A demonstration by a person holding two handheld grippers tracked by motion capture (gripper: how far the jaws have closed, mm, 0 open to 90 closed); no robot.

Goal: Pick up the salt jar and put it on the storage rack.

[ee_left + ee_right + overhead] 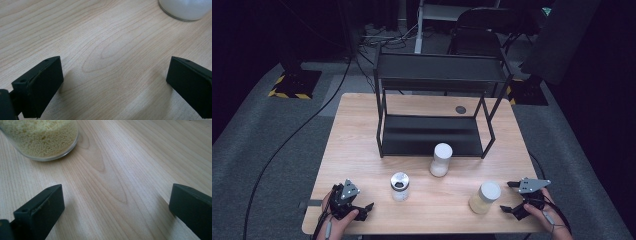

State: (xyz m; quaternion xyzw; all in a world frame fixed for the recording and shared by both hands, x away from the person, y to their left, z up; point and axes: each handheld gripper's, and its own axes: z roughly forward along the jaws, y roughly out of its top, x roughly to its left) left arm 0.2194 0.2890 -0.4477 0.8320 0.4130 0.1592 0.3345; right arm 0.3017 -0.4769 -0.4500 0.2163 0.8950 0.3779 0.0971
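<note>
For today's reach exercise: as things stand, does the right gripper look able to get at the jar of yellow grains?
Probably yes. The right gripper has its jaws open, the jar of yellow grains stands just beside it, and bare table lies between them.

pale wood-grain table [362, 150]; black shelf rack [432, 135]; yellow-grain jar [484, 197].

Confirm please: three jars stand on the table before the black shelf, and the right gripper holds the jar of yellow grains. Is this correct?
Not quite. In the right gripper view, the right gripper is open over bare table, and the jar of yellow grains stands apart from it. The rest is correct.
</note>
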